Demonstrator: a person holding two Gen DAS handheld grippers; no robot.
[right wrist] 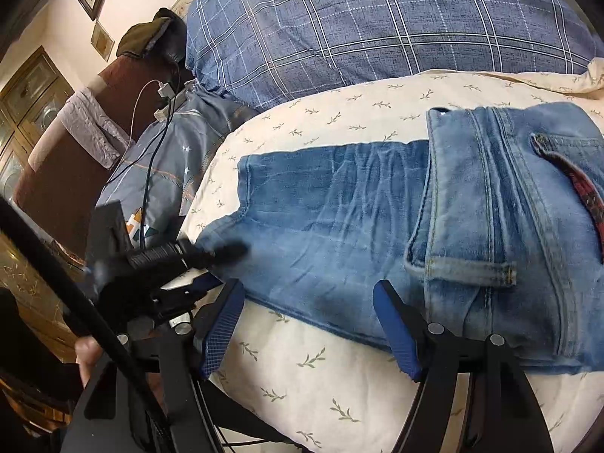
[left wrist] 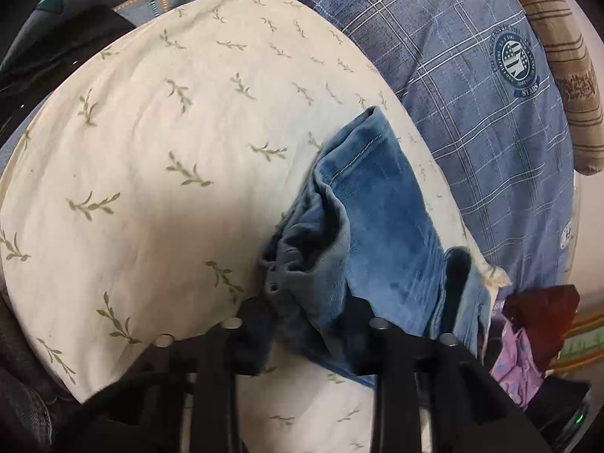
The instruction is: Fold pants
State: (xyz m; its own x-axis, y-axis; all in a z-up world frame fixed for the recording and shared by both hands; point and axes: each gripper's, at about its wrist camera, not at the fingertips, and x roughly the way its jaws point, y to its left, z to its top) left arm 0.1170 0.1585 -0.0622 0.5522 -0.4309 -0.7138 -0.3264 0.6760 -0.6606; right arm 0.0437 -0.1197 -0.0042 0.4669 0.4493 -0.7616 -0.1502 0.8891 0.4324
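Note:
Blue jeans [right wrist: 339, 207] lie folded on a cream leaf-print cloth [right wrist: 332, 377], the waist part with its back pocket laid over the legs on the right. In the right wrist view my right gripper [right wrist: 307, 285] stands open at the near edge of the jeans, its blue pads [right wrist: 221, 328] apart and pressing on nothing. In the left wrist view a bunched corner of the jeans [left wrist: 377, 207] rises between the black fingers of my left gripper [left wrist: 302, 309], which is shut on it. The left gripper [right wrist: 222, 253] also shows as a dark blur at the left end of the jeans.
A blue plaid quilt [right wrist: 377, 19] lies behind the cream cloth [left wrist: 151, 151]. A brown chair [right wrist: 75, 158] with draped clothes and charger cables [right wrist: 151, 151] stands to the left. Purple and dark red clothes [left wrist: 528, 339] lie at the lower right of the left wrist view. A hand [right wrist: 87, 351] shows at the lower left.

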